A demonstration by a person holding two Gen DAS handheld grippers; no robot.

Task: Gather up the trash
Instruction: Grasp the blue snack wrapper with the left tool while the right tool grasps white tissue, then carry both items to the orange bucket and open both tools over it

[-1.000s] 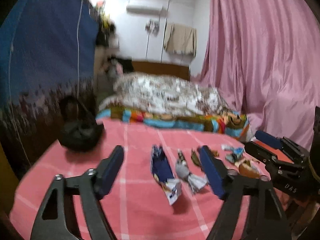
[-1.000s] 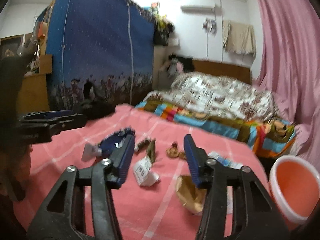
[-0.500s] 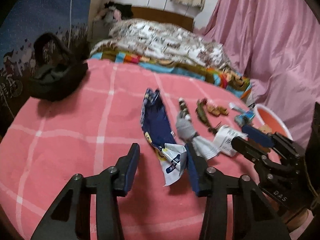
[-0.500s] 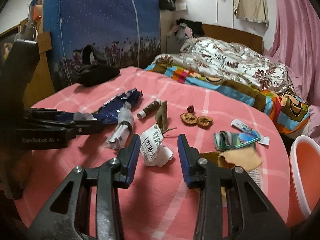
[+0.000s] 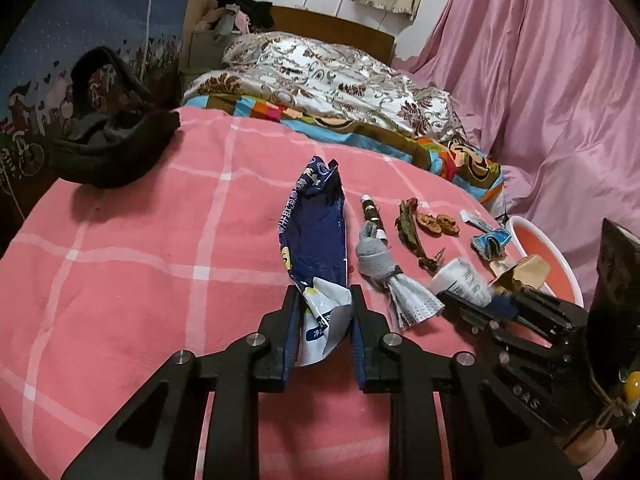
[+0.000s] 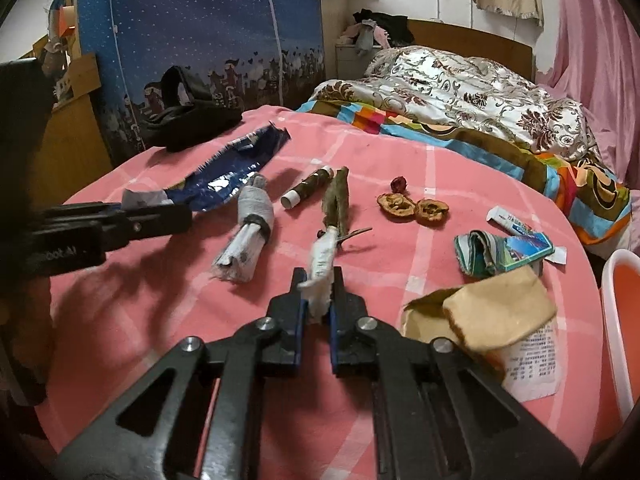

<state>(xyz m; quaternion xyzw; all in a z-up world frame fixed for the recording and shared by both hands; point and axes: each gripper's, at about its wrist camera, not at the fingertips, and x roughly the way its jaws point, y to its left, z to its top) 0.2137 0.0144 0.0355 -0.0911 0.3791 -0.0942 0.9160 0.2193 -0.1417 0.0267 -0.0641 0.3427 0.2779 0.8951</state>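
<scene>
Left wrist view: left gripper (image 5: 323, 322), jaws just closing, pinches the blue snack wrapper (image 5: 318, 240) by its near white end. Right gripper (image 6: 316, 292), likewise closed, clamps the crumpled white paper (image 6: 322, 264) right of the wrapper. Pink bin (image 6: 618, 320) waits beyond, presumably for drop-off.

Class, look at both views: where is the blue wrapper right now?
The blue wrapper lies on the pink cloth, its white end pinched in the left gripper, left of the grey roll.

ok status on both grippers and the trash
Left gripper just closed on blue wrapper. Right gripper just closed on crumpled white paper. Nothing blocking.
</scene>
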